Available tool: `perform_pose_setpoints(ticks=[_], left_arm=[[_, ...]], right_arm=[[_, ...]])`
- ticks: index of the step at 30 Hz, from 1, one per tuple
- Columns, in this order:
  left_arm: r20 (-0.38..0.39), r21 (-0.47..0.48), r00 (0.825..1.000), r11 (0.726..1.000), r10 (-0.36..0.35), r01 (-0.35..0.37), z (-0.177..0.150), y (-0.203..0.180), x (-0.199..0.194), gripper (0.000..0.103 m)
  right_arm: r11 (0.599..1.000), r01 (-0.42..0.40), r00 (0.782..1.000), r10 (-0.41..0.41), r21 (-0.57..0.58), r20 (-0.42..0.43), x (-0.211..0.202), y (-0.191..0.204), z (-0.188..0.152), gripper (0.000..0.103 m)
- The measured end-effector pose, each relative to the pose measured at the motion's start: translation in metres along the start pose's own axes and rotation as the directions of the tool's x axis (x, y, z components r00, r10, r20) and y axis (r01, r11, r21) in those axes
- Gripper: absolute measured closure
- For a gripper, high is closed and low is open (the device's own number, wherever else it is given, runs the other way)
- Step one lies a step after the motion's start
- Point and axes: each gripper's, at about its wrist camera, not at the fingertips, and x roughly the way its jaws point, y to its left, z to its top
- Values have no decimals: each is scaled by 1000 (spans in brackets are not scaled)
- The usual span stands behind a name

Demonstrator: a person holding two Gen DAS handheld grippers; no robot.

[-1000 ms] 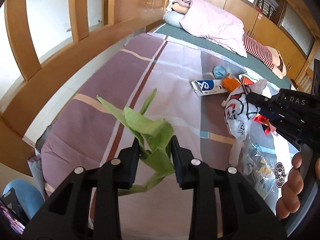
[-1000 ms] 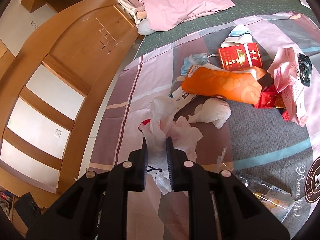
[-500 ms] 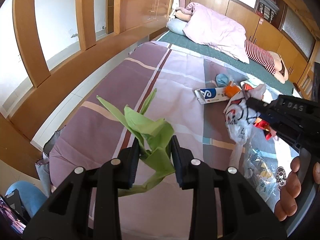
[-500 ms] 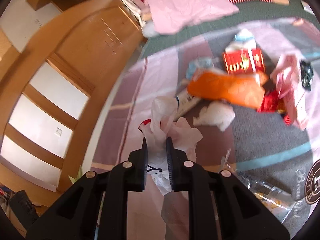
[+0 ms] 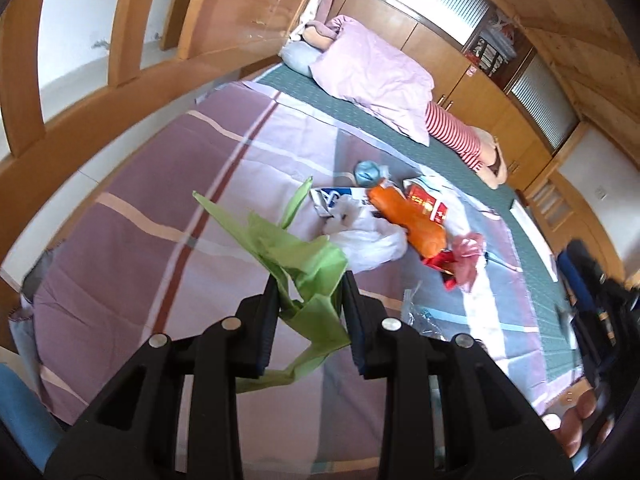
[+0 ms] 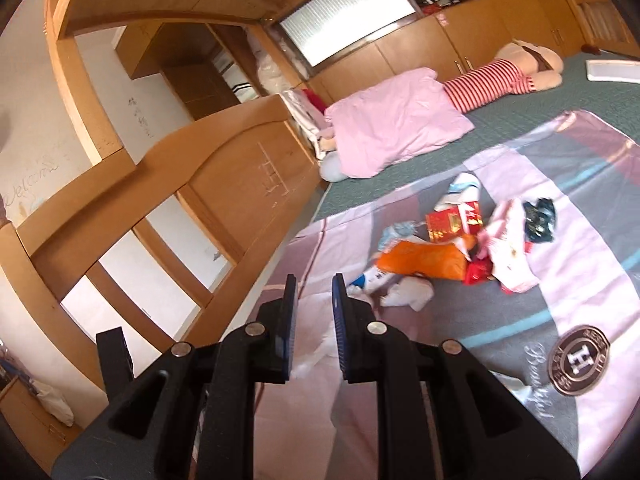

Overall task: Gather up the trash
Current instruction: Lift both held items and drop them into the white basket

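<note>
Bed sheet (image 5: 132,248): left view only shows green bag (image 5: 308,264) pinched btwn fingers (image 5: 269,320).

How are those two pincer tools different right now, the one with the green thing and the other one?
The left gripper is shut on a crumpled green bag, which fills the space between its fingers. The right gripper holds nothing; its fingers stand apart with a clear gap, and a white plastic bag lies below them. Both are black two-finger tools pointing toward the trash pile on the bed.
</note>
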Motion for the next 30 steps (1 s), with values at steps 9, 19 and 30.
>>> perform_pose_setpoints(ticks=[9, 19, 30], left_arm=[[-22, -153, 997, 986, 69, -71, 12, 44, -9, 72], [-11, -150, 996, 985, 86, -86, 17, 51, -18, 72], [-70, -225, 994, 972, -89, 71, 15, 58, -4, 72]], right_arm=[[996, 90, 981, -92, -20, -173, 47, 4, -21, 81], [838, 438, 782, -534, -326, -322, 208, 18, -40, 19], [891, 315, 820, -429, -327, -378, 201, 25, -42, 72]])
